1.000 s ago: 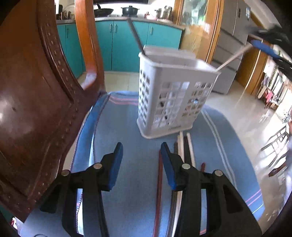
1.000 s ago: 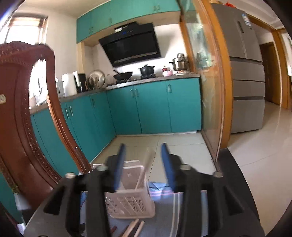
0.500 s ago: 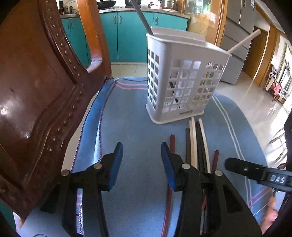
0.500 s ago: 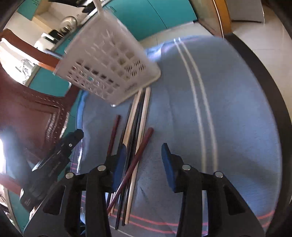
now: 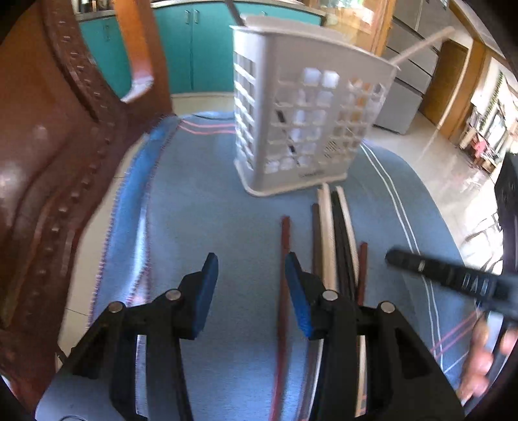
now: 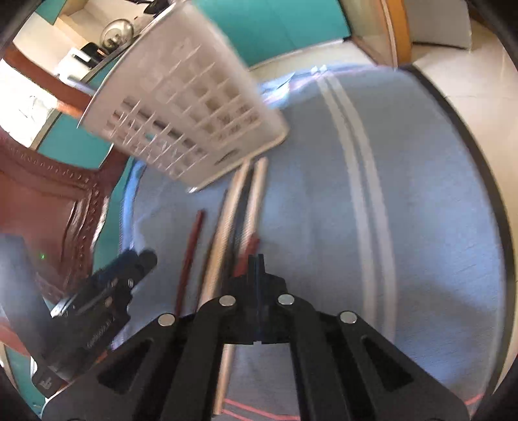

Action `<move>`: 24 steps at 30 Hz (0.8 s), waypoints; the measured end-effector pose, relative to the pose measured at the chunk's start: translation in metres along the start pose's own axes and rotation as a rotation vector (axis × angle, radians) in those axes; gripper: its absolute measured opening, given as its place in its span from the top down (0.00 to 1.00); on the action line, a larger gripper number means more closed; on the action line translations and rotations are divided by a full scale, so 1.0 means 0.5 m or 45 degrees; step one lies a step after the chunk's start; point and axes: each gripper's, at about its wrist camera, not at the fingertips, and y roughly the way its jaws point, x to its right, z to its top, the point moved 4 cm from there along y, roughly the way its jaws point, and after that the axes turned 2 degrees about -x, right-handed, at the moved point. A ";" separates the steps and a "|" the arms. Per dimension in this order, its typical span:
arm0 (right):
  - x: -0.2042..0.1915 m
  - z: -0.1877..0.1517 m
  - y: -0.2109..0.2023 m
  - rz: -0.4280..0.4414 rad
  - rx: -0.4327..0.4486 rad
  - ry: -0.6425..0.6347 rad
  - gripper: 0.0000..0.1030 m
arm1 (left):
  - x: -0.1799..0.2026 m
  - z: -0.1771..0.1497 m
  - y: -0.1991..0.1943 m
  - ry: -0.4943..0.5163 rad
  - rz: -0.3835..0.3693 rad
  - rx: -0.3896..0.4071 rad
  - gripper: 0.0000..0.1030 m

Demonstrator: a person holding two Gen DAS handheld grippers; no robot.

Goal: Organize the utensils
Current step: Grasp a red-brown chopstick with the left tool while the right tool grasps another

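A white plastic basket (image 5: 304, 129) with a grid of openings stands upright on a blue cloth (image 5: 210, 200) that covers the table; a dark utensil handle (image 5: 233, 14) and a pale stick (image 5: 421, 43) lean out of its top. Directly in front of the basket, a row of chopsticks (image 5: 335, 233) lies lengthwise on the cloth, their far ends close to the basket's base: pale, black and brown ones packed side by side, a dark red one (image 5: 284, 259) lying apart to the left, and another red one (image 5: 362, 268) at the right edge of the row. The left gripper (image 5: 249, 285) hangs low over the cloth with its blue-padded jaws spread and nothing between them; the separate red chopstick passes just beside its right pad. The right gripper (image 6: 257, 259) points down at the row, and its jaws have just closed and now stand pressed together at the red chopstick (image 6: 249, 247) on the right side of the row; motion blur prevents telling whether that chopstick is pinched. In the left wrist view the right gripper (image 5: 446, 278) enters from the right edge, with blurred fingers (image 5: 476, 359) of a hand below it. A carved brown wooden chair (image 5: 42, 162) stands at the left edge of the table, and teal cabinets (image 5: 194, 48) line the room behind.
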 end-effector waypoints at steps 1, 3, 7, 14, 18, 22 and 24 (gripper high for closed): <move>0.013 0.005 -0.010 -0.032 0.014 -0.008 0.99 | 0.007 -0.003 0.005 0.015 -0.002 -0.010 0.58; 0.025 0.009 -0.017 -0.039 0.000 -0.013 0.99 | 0.021 -0.009 0.016 0.047 0.000 -0.032 0.58; 0.016 -0.006 -0.022 -0.015 -0.022 -0.049 0.99 | 0.046 -0.026 0.049 0.112 0.026 -0.106 0.73; -0.022 -0.027 0.002 0.013 -0.072 -0.087 0.79 | 0.027 -0.029 0.051 0.059 0.036 -0.112 0.93; -0.040 -0.015 0.024 -0.001 -0.072 -0.067 0.64 | 0.006 -0.026 0.043 0.033 0.033 -0.110 0.93; -0.061 -0.008 0.058 -0.040 -0.094 -0.099 0.66 | 0.005 -0.026 0.047 0.032 0.033 -0.119 0.93; -0.065 -0.007 0.067 -0.057 -0.099 -0.107 0.86 | 0.005 -0.025 0.048 0.033 0.033 -0.125 0.93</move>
